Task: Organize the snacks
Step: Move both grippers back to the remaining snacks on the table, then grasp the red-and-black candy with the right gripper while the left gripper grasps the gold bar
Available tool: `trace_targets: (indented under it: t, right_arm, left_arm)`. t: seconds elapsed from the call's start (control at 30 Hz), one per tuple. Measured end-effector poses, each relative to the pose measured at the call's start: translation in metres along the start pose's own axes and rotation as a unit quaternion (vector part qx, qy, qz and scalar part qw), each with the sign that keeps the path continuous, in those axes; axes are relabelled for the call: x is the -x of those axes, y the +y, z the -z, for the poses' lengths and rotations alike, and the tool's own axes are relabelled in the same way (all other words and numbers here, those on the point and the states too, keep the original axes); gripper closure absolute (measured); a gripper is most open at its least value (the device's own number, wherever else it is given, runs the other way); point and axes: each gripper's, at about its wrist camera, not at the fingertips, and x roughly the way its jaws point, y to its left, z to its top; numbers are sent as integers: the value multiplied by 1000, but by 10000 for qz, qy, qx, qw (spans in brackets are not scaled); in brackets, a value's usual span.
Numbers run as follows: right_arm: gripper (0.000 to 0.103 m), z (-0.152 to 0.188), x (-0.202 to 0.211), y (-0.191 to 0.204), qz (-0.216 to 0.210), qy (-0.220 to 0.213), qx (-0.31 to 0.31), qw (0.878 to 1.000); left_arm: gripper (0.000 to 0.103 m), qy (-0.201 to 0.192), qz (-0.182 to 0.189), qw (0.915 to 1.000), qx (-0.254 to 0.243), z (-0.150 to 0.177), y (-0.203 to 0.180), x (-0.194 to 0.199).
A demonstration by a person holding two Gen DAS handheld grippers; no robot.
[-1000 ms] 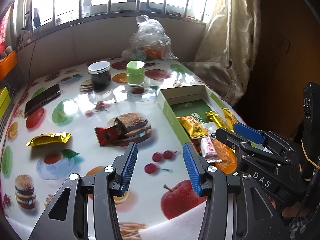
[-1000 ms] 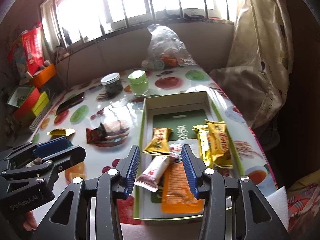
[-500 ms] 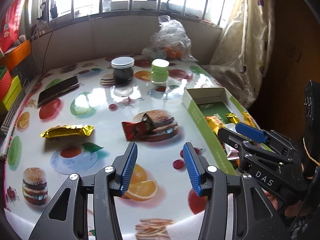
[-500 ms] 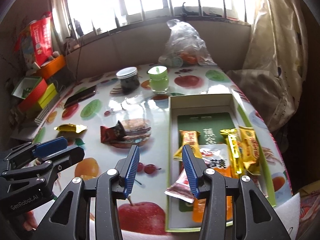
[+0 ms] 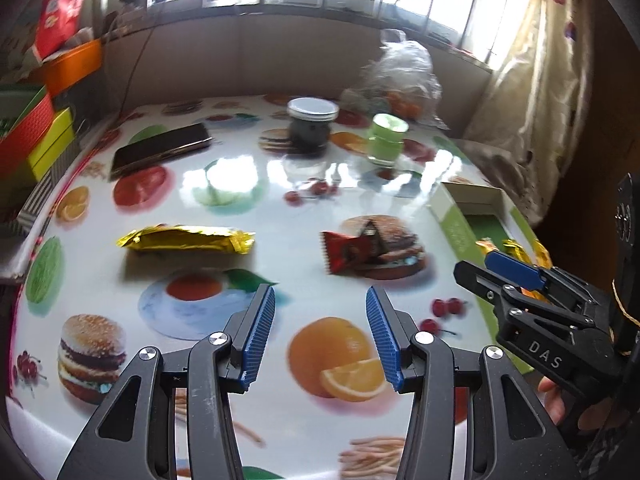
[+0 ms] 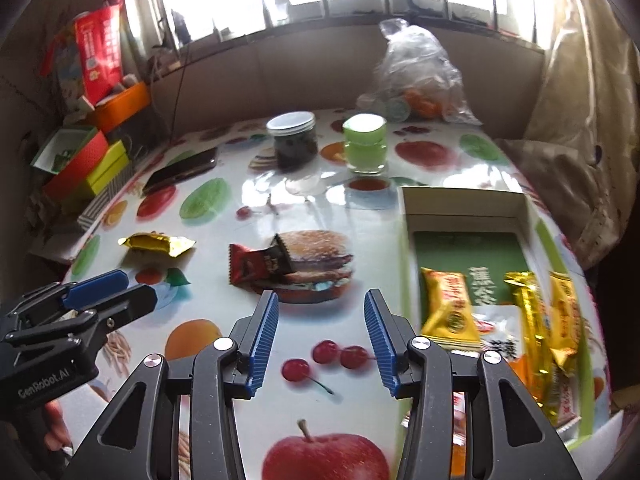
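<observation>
Both tools, left [image 5: 320,336] and right [image 6: 320,338], half-open, nothing held. Step: fetching remaining snacks. Red packet [image 6: 260,266] & gold packet [image 5: 186,238] lie on worktop [image 5: 280,196], outside box [image 6: 464,208]. Next: prob. straddle one, close.

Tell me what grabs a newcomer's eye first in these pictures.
The glossy food-print tablecloth dominates. Two loose snacks lie on it: a gold foil packet at left and a red wrapper on the printed burger. At right, a green-walled cardboard box holds yellow and orange snack packets.
</observation>
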Motion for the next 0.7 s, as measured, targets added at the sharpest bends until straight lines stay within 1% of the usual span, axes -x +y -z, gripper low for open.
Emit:
trace_targets:
  t: [0.17,0.37,0.53,0.6,0.7]
  right_arm:
    - [58,-4,-18,14,-45,159,174,9997]
    - [54,-12,-41,29,-136,374,185,9990]
    - [51,-20,-60,38,-272,458,223,9983]
    - [50,-24,-67,40,-247,523,249,9980]
    - [49,-28,-75,40,-211,544,239,9980]
  left_arm:
    - [54,59,-77,9998,193,2,22,-6]
    - [54,60,-184,9988,449,1,49,-11]
    - [54,77,-271,9974,665,-4,72,-15]
    - [54,84,-338,9967,737,-7,80,-17]
    - [54,93,-336,9956,865,-11,91,-21]
